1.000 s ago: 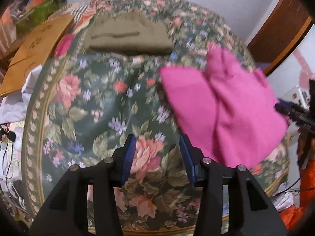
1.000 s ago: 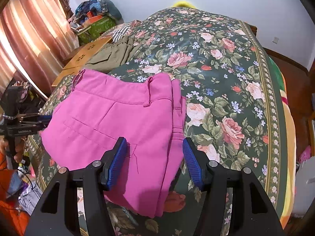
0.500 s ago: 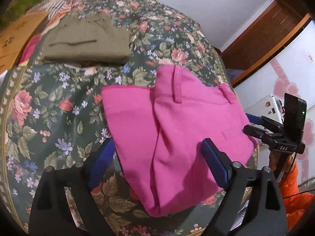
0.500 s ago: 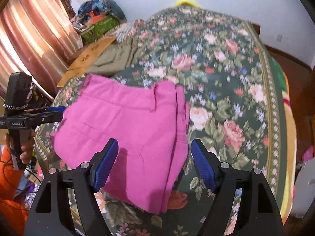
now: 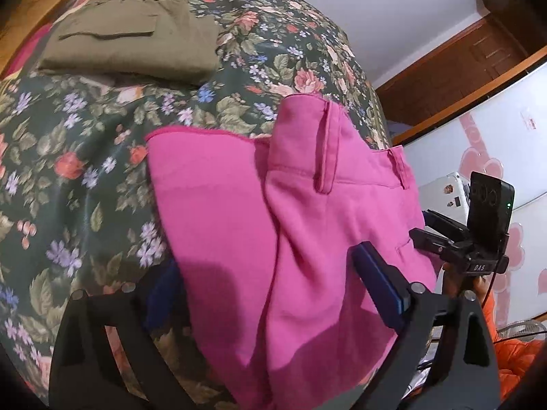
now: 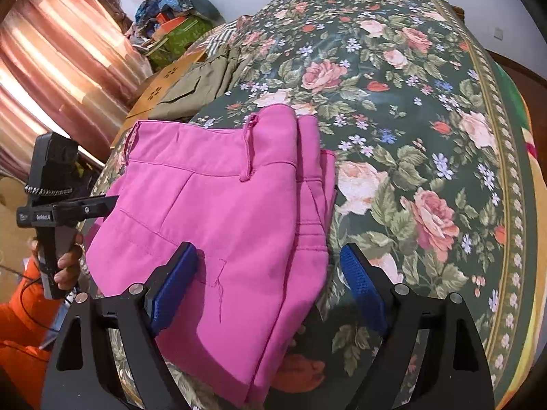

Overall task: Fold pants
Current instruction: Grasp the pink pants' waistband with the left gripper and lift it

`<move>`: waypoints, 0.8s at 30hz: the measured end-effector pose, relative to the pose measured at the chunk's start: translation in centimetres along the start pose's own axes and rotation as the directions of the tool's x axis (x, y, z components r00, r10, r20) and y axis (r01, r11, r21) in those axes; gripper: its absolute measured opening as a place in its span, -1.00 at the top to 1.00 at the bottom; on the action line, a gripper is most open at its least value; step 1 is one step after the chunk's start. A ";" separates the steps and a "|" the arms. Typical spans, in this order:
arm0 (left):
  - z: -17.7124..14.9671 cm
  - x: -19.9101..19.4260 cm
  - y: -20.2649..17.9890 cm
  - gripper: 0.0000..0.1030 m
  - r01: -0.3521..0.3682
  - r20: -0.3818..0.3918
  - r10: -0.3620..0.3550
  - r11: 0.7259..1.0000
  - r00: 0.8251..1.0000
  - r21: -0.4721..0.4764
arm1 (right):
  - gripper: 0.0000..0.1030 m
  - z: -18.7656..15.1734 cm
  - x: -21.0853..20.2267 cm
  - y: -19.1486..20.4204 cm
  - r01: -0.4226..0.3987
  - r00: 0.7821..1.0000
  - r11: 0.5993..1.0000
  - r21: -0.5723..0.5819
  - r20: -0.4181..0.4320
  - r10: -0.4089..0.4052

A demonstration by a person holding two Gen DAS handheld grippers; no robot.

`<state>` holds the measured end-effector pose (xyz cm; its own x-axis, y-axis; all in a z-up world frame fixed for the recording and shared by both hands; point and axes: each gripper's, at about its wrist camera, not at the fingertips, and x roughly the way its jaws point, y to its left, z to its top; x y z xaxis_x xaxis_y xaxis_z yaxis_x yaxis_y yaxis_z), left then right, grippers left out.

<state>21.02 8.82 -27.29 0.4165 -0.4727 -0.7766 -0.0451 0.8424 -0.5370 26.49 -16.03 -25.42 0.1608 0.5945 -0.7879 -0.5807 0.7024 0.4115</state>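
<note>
Folded pink pants (image 5: 273,232) lie on the flowered bedspread (image 5: 85,157) near its front edge, waistband and belt loops toward the far side. My left gripper (image 5: 270,290) is wide open and straddles the near part of the pants, one blue pad on each side. In the right wrist view the same pants (image 6: 218,212) lie in front of my right gripper (image 6: 270,280), which is wide open over their near end. The other hand-held gripper shows at the edge of each view, at the right (image 5: 478,235) and at the left (image 6: 58,205).
Folded olive pants (image 5: 130,44) lie farther back on the bed, also in the right wrist view (image 6: 195,85). A cardboard box (image 6: 160,89), a clothes pile (image 6: 174,17) and curtains (image 6: 58,54) stand beyond the bed's left side. A wooden door (image 5: 461,68) stands at the right.
The left gripper swung right from bare bedspread onto the pink pants and opened wider. The right gripper opened wider and moved closer over the pants. The pants lie as before.
</note>
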 end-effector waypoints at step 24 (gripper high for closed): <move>-0.1 -3.4 -6.6 0.39 -0.140 0.115 0.114 0.958 0.987 0.251 | 0.57 0.8 -2.1 3.5 0.022 0.995 0.992 -0.127 0.102 -0.009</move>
<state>19.79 4.90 -21.13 0.5104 -0.3407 -0.7896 0.1267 0.9380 -0.3228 24.76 -14.50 -22.01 0.2462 0.6249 -0.7409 -0.6737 0.6599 0.3327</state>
